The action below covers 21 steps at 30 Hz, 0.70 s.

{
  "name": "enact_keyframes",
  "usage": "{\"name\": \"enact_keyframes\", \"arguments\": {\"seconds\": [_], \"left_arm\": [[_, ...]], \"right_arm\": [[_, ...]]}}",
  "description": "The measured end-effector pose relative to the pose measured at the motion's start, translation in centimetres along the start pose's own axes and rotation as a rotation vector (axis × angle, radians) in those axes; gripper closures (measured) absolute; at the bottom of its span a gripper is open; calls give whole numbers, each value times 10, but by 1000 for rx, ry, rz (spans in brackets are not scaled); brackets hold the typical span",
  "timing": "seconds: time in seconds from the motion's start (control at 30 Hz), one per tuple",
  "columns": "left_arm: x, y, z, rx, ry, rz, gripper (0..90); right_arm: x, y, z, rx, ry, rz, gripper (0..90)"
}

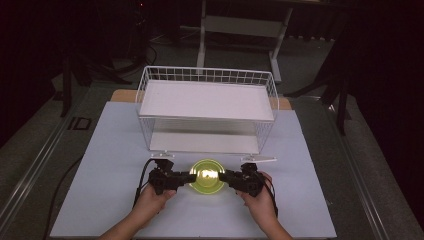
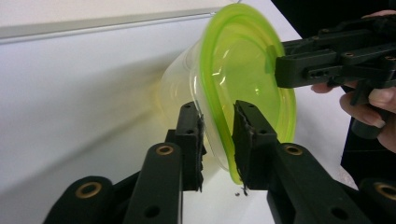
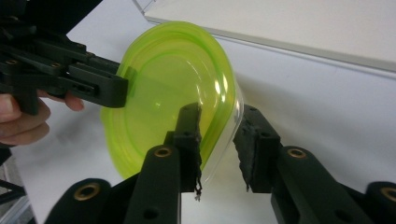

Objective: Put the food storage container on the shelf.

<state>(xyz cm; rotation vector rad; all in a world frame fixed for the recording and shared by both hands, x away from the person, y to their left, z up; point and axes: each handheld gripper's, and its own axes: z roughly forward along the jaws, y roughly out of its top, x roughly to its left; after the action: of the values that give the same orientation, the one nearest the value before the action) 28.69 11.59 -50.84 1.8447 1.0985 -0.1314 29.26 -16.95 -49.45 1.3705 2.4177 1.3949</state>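
Observation:
A clear round container with a lime-green lid sits on the white table mat just in front of the wire rack. My left gripper comes in from the left and my right gripper from the right, each at the lid's rim. In the left gripper view the container lies tilted, and my left gripper has its jaws closed over the rim, lid on one side and clear wall on the other. In the right gripper view my right gripper straddles the opposite edge of the container and presses on it.
A white two-shelf wire rack stands right behind the container, its foot tabs close to the grippers. The white mat spreads to both sides. Dark floor and a table frame lie beyond.

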Motion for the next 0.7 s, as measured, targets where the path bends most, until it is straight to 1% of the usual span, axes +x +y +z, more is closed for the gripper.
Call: {"name": "enact_keyframes", "arguments": {"seconds": [0.03, 0.07, 0.1, 0.13, 0.17, 0.2, 0.23, 0.3, 0.33, 0.37, 0.4, 0.5, 0.57, 0.7], "left_arm": [[-1, -2, -1, 1, 7, -1, 756], [-2, -3, -2, -1, 9, -8, 767], [-4, -4, -2, -2, 21, -10, 786], [-5, -6, -2, 2, 43, 10, 810], [-6, -8, -3, -1, 47, 16, 810], [-6, -9, -4, -13, 42, 4, 811], [-7, -9, -6, -22, 43, 3, 812], [-10, -5, -12, -48, 52, 12, 812], [-10, -5, -12, -48, 52, 12, 813], [-12, -2, -16, -67, 57, 24, 813], [-13, 1, -18, -78, 57, 22, 813], [-15, 11, -25, -103, 66, 43, 814], [-15, 17, -27, -115, 77, 52, 815], [-10, 30, -28, -132, 83, 60, 816]], "right_arm": [[2, -1, -1, 0, -4, -1, 729], [4, -2, -2, -1, 3, 11, 744], [5, -3, -3, -1, 4, 19, 765], [7, -3, -4, -4, 1, 19, 801], [9, -3, -5, -12, -3, 19, 804], [12, -2, -6, -15, -13, 12, 804], [15, -2, -7, -26, -19, 1, 805], [19, 1, -9, -43, -26, -14, 806], [19, 1, -9, -43, -26, -14, 806], [21, 4, -10, -57, -25, -20, 807], [22, 8, -12, -75, -24, -21, 806], [24, 17, -13, -105, -22, -20, 806], [25, 22, -13, -122, -32, -19, 805], [21, 33, -9, -143, -35, 11, 805]]}}
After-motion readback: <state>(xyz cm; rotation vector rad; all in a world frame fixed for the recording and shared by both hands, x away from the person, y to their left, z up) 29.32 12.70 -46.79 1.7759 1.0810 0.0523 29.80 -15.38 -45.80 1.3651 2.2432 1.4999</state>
